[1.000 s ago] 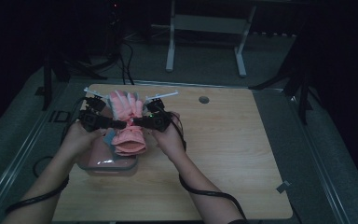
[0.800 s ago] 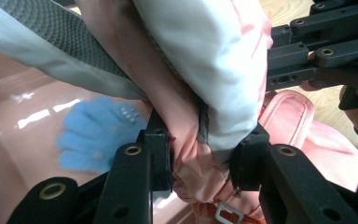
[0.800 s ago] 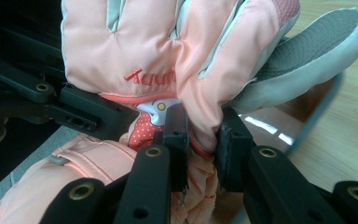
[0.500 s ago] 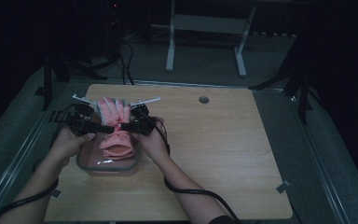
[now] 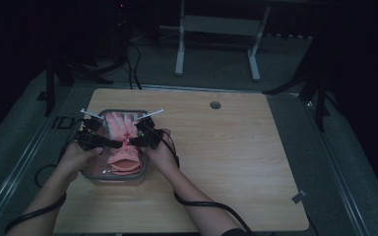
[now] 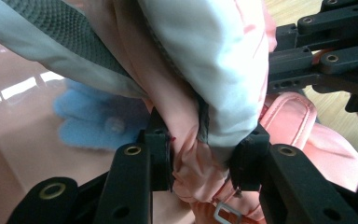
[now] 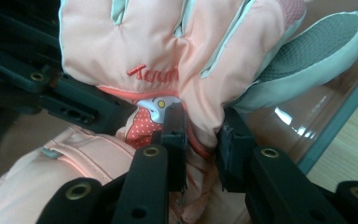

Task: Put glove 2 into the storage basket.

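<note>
Since the earlier frames, both grippers and the pink ski glove (image 5: 124, 142) have been brought down and toward the near-left of the wooden table (image 5: 236, 162), so that the glove is now lowered into the clear plastic container (image 5: 94, 175). The glove's wrist is pinched from the left by the left gripper (image 5: 112, 144), whose pads are clenched on bunched pink fabric (image 6: 193, 163). The same glove (image 7: 168, 56) is grasped from the right by the right gripper (image 5: 133, 142), pads pressed into its cuff. A blue fluffy item (image 6: 91, 123) is seen lying inside the container, beneath the glove.
</note>
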A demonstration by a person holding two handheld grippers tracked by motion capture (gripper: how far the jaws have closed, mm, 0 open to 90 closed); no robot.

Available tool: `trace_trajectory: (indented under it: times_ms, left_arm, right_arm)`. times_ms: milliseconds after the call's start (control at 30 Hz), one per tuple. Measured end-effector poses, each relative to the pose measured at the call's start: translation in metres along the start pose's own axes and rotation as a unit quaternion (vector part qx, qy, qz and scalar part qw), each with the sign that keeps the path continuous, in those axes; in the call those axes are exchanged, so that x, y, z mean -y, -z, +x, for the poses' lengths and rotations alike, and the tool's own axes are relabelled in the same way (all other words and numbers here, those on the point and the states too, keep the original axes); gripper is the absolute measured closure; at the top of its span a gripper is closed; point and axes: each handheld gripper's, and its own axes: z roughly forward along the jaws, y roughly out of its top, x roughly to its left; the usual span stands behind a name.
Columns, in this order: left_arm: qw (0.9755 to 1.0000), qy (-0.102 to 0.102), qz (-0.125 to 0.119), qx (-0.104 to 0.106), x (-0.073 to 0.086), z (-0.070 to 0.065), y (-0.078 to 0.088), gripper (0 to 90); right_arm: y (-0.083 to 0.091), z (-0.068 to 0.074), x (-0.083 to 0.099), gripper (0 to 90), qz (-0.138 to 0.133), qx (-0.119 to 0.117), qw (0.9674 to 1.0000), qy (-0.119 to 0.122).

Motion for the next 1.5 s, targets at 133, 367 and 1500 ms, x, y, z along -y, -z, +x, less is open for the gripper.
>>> trace_trajectory:
  times_ms: [133, 367, 1500]
  left_arm:
    - [0.9999, 0.001, 0.01, -0.003, 0.0, 0.002, -0.006, 65.5]
    - [0.9998, 0.003, 0.015, -0.016, 0.002, 0.002, -0.009, 65.1]
    - [0.9821, -0.026, -0.132, -0.132, -0.003, -0.014, 0.001, 13.8]
  right_arm:
    - [-0.004, -0.001, 0.0, 74.3, 0.021, 0.004, 0.9997, -0.012]
    - [-0.01, -0.001, 0.001, 74.3, 0.037, 0.011, 0.9991, -0.018]
    - [0.034, -0.021, -0.007, 24.6, -0.029, -0.081, 0.9962, 0.012]
